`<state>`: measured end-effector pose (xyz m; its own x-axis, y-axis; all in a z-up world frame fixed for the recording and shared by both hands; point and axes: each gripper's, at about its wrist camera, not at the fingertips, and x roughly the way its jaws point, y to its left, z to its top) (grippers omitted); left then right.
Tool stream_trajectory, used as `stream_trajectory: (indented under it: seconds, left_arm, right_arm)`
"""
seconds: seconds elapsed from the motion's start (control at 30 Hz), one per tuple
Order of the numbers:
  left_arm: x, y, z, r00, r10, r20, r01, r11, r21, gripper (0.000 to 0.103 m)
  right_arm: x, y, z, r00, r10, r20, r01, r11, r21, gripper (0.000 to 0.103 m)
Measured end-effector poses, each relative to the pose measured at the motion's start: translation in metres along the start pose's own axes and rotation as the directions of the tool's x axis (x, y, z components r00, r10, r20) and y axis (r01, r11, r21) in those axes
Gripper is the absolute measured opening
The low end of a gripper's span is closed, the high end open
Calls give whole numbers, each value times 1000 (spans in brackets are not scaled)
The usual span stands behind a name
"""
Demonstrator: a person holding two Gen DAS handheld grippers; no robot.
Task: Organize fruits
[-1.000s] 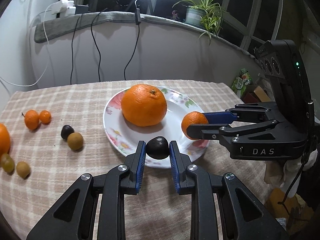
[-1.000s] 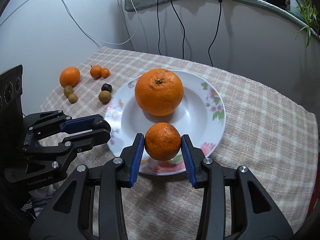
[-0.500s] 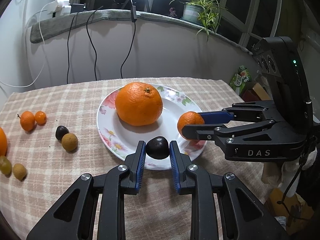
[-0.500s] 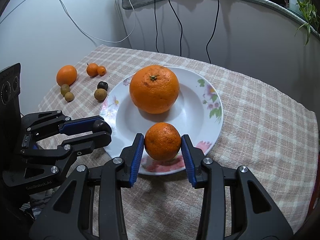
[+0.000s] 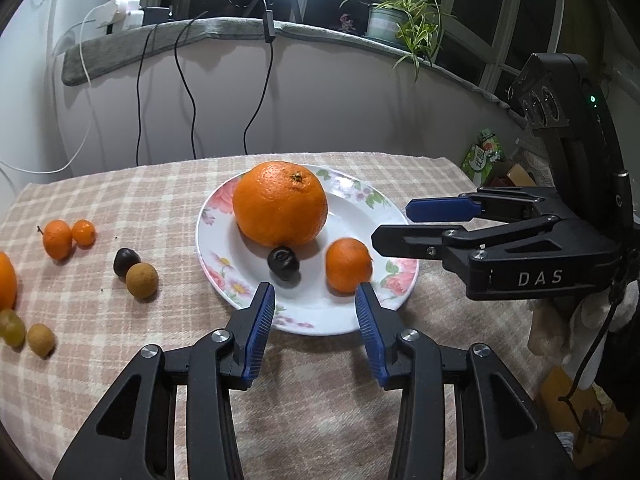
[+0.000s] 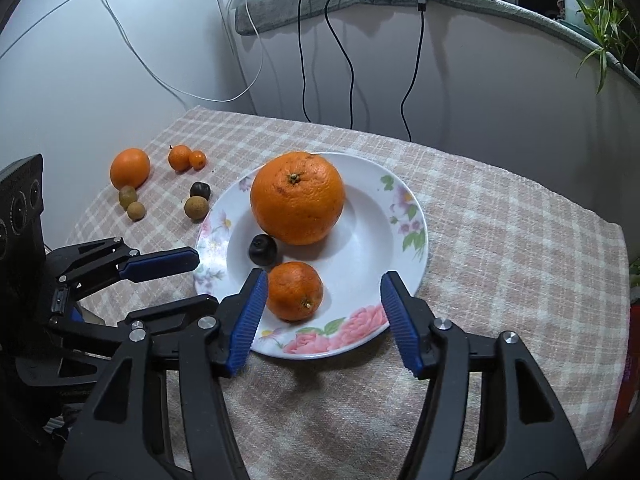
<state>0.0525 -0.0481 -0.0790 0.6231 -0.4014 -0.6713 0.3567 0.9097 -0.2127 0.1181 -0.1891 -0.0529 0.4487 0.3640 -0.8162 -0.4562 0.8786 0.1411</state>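
The left gripper [image 5: 315, 322] of black plastic with blue ribbed pads stands with its jaws spread and nothing between them, just short of the near rim of the white floral-rimmed ceramic plate [image 5: 352, 200]; the right gripper [image 6: 322, 320], of the same make, is likewise released, its pads wide on either side of the small orange mandarin [image 6: 295, 291], which lies free on the plate's near slope, close to the left pad though contact cannot be judged.

Beyond it the small dark round fruit [image 5: 283, 263] sits against the foot of the large dimpled orange [image 5: 280, 203] in the plate's middle; all three are round and loose, so a pad clipping the rim or the mandarin on the way out could probably tip the shallow plate or set the fruit rolling; the dark fruit looks the likeliest to wander.

Out on the beige checked tablecloth [image 6: 500, 232] wait a second dark fruit [image 5: 126, 261] touching a brown longan-like fruit [image 5: 141, 280], two small tangerines [image 5: 68, 233] side by side, and further pieces at the left edge; the paired ones touch, so closing on one may well nudge its neighbour toward the cloth's edge; the two grippers also stand near each other, and a crossing reach risks a knock.
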Motion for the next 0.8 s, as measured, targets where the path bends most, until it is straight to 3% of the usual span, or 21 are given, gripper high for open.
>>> stream_trajectory:
  seconds: [0.1,0.23,0.37,0.53,0.8]
  left_arm:
    - [-1,0,0,1000,4,3,-4,1000,-2,42]
    - [-5,3,-1,1000,18,11,-18,1000,-5,49]
    - [-10,7,-2,999,28,21,-28,1000,-13,60]
    - [-17,16,-5,998,48,27,-47,999,-28,65]
    - [-34,40,-8,995,88,50,-83,993,-80,65]
  right_arm:
    - [-1,1,1,1000,-3,9,3,1000,1,71]
    - [-3,5,2,1000,-13,17,13,1000,-4,74]
    - [-4,8,5,999,-22,30,22,1000,-7,88]
    - [-5,14,10,999,-20,34,21,1000,-16,88]
    - [-4,27,18,999,-4,54,6,999,-37,88]
